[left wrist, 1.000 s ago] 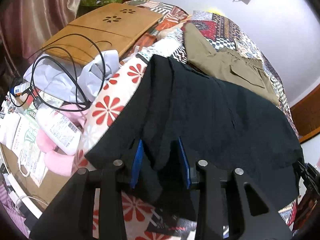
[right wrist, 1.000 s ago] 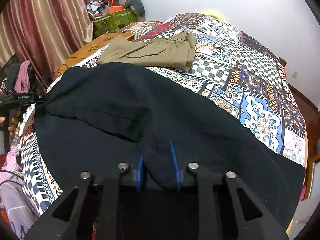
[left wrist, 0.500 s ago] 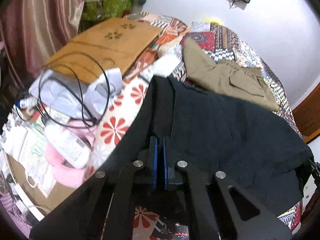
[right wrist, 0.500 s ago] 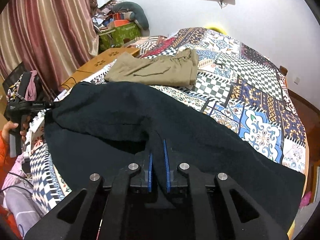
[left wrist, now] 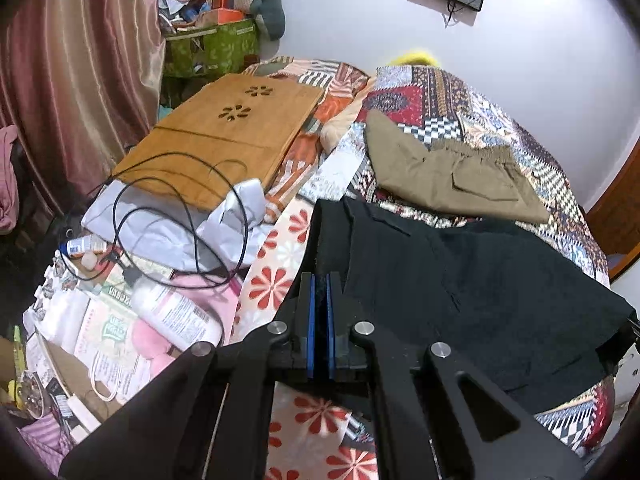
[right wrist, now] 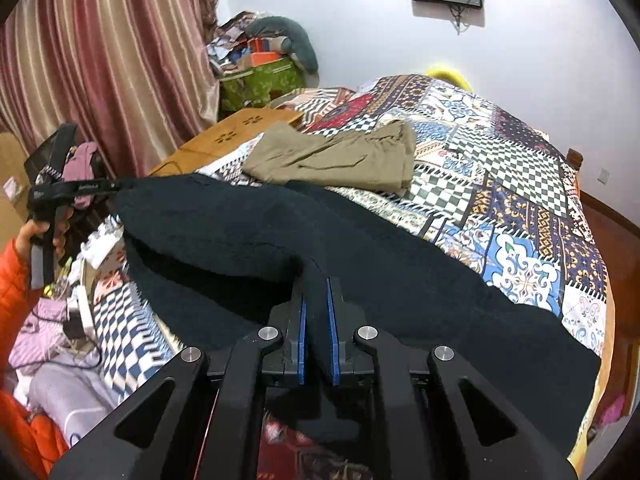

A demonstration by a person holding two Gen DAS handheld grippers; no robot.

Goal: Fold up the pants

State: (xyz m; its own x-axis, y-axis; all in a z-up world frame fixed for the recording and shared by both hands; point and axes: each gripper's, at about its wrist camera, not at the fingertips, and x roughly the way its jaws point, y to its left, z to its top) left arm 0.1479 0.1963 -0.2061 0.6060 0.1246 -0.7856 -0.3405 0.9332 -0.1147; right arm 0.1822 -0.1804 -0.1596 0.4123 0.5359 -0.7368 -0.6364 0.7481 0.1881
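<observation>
The black pants (left wrist: 460, 280) hang stretched above the patterned bed, held at two corners. My left gripper (left wrist: 319, 280) is shut on one edge of the black pants. My right gripper (right wrist: 316, 284) is shut on the opposite edge of the same pants (right wrist: 280, 232). In the right wrist view the left gripper (right wrist: 108, 186) shows at the far left, pinching the cloth's corner. The cloth sags between the two grips.
Khaki pants (left wrist: 452, 172) lie folded on the bed (right wrist: 500, 184) behind the black ones. A wooden lap table (left wrist: 224, 136), a black cable (left wrist: 176, 216), white cloth, a bottle (left wrist: 176, 316) and papers clutter the left side. Curtains (right wrist: 100, 60) hang at the left.
Both grippers closed on the black pants' edges and lifted them off the bed. The cloth is now pulled taut between them, and both cameras sit higher.
</observation>
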